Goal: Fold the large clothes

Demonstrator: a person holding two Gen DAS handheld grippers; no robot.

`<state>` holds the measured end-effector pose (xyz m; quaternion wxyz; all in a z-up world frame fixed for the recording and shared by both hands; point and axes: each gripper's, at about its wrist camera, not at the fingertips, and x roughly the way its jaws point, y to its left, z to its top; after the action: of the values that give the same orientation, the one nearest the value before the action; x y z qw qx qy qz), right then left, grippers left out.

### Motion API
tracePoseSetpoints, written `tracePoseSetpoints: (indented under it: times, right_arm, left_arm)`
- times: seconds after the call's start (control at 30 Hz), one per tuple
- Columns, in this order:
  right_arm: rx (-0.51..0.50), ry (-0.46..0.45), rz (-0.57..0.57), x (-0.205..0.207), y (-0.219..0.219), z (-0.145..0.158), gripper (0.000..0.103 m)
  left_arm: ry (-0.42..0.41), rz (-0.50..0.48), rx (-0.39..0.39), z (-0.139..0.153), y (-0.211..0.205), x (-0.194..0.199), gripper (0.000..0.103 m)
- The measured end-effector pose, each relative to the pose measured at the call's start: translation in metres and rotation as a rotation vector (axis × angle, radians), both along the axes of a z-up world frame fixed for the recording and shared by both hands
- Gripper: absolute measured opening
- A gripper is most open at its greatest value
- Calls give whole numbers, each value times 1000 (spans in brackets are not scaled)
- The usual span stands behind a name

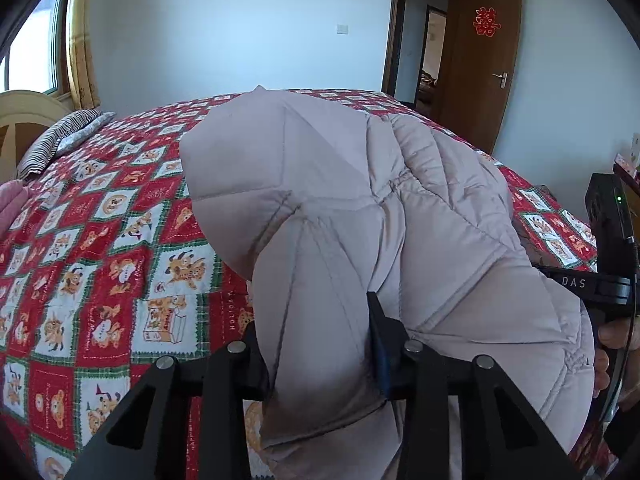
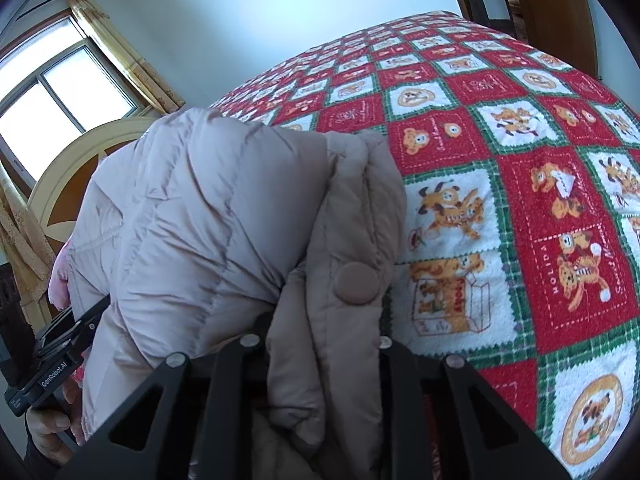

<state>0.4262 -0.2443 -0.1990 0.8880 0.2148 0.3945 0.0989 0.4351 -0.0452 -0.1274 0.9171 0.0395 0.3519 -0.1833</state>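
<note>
Two black two-finger grippers each clench a fold of one pale beige quilted puffer coat (image 1: 360, 208) held up above a bed covered with a red, white and green patchwork quilt printed with cartoon dogs (image 1: 92, 248). From the left wrist view, the left gripper (image 1: 320, 340) pinches a padded fold between its fingers, the fabric bulging up and over them and hiding the fingertips. From the right wrist view, the right gripper (image 2: 324, 356) is closed on the coat's front edge, where a large round fabric-covered button (image 2: 356, 282) sits just above the pinch.

Around the bed: a striped grey pillow (image 1: 64, 136) at its far left corner, a cream curved headboard (image 1: 24, 116), a window with yellow curtains (image 2: 68, 80), and a brown wooden door (image 1: 480, 60) standing open with a red paper cutting (image 1: 487, 22) on it. A pink cloth (image 1: 10, 208) shows at the left edge, cut off.

The bulk of the coat blocks the middle of both views, so how much of it rests on the quilt cannot be told. The hand (image 2: 52, 420) gripping the left device appears at the lower left of the right wrist view, partly cut off.
</note>
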Motion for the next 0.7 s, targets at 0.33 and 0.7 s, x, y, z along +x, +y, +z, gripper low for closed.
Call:
tracePoseSetpoints:
  times: [0.33,0.7]
  right_arm:
    - [21,-65,94,-20,47,29,22]
    - [35,-97,283,-13,152,49,22]
  left_arm:
    - [-68,64,12,38,60,-46,32]
    - [-92,221,20,61,154,-91,31]
